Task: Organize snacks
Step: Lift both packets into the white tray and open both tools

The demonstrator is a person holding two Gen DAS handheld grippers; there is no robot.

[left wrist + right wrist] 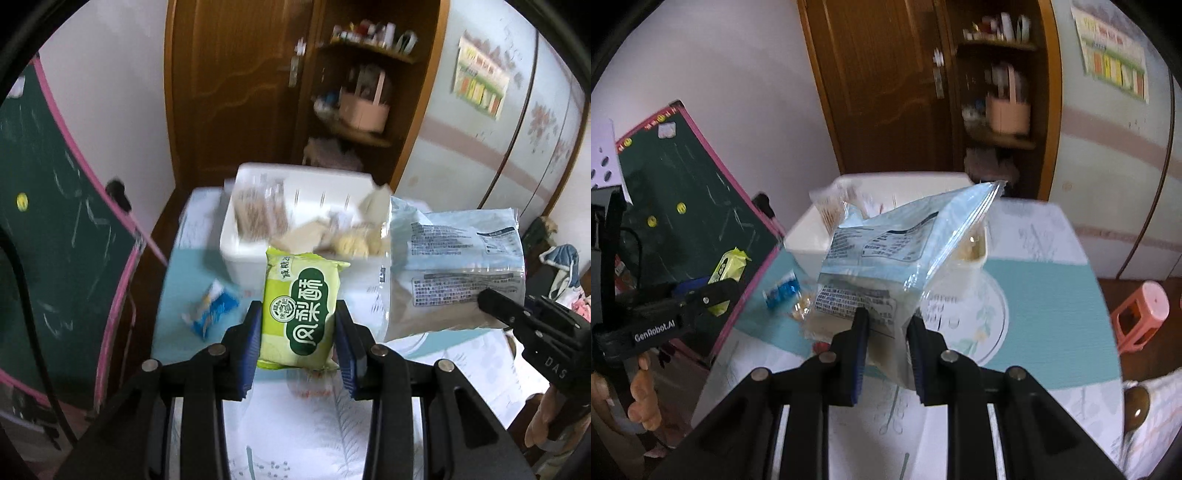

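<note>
Left gripper (298,325) clamped on a green snack packet (300,310); both blue pads press its long sides, about mid-length, and the packet stands up out of the fingers toward the white bin (236,254). Packet is held in the air, just short of the bin's near wall.

Right gripper (884,325) clamped on the lower edge of a pale blue bag (886,254). The fingers pinch film near one end; the rest of the bag rises ahead of them, tilted, covering much of the bin (801,242). From the left wrist view the same bag (454,266) hangs beside the bin's right side.

Handling, judged: the green packet looks light, a soft wrapper over a firm bar, so a mid-body grip should hold without crushing. The blue bag looks light, floppy and slick, its contents likely brittle; an edge pinch lets it swing, and a hold nearer the middle would be steadier.

Bin already holds several wrapped snacks. A small blue packet (212,308) lies on the table (295,435), left of the bin.
</note>
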